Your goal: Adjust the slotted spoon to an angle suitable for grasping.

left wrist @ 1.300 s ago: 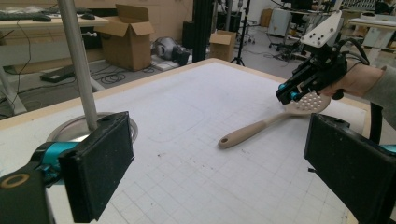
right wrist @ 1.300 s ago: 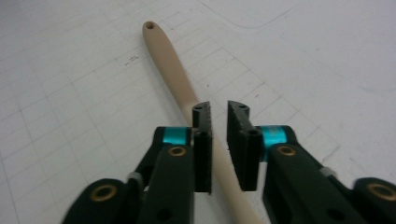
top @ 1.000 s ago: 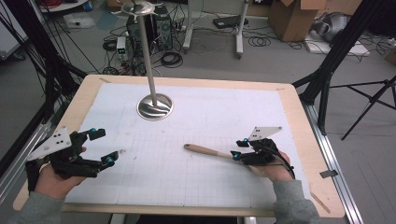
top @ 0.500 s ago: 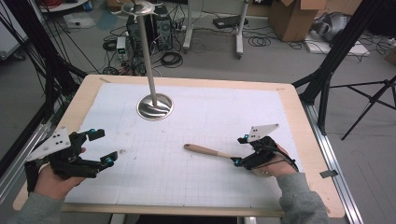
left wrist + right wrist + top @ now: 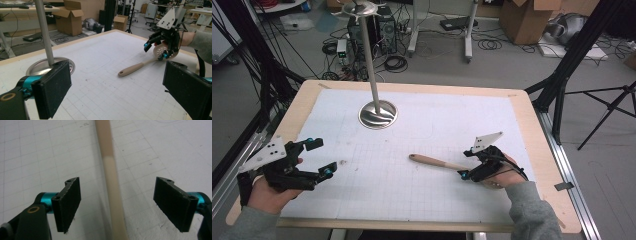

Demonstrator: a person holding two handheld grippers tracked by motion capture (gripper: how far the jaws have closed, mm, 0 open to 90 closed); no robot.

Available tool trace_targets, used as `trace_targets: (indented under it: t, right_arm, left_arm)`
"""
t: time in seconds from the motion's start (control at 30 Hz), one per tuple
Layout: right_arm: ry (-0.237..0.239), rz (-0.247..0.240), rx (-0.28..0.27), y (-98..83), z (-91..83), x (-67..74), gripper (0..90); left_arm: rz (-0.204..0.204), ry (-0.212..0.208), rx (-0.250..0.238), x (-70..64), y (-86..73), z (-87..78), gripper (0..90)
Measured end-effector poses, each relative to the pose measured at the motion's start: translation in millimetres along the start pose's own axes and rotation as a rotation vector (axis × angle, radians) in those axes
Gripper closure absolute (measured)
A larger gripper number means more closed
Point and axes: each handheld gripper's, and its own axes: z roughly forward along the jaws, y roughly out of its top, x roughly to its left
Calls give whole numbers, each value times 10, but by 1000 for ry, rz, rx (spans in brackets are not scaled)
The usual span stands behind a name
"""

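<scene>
Right gripper view: smooth beige skimmer handle (image 5: 112,177), round and slender, between spread matte-black jaws, untouched.

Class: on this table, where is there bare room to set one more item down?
Bare patches: the far right of the mat, beside the stand base, and the near middle between the left tool and the spoon. It is crowded around the right tool.

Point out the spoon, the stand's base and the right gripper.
spoon (image 5: 432,160): high view, on the handle.
stand base (image 5: 378,114): high view, on the round metal foot.
right gripper (image 5: 117,203): right gripper view, midway between open jaws.
</scene>
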Motion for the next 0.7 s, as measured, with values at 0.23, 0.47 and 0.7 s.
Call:
trace_targets:
  t: [0.23,0.47,0.7]
  right_arm:
    - [8,-12,50,22,45,-9,234]
    - [15,-9,74,11,45,-41,264]
    - [22,-7,86,3,67,-51,274]
  left_arm:
    - [0,-3,3,-4,-5,7,85]
    - [0,-1,5,0,-9,7,85]
    - [1,-1,8,-10,-18,2,85]
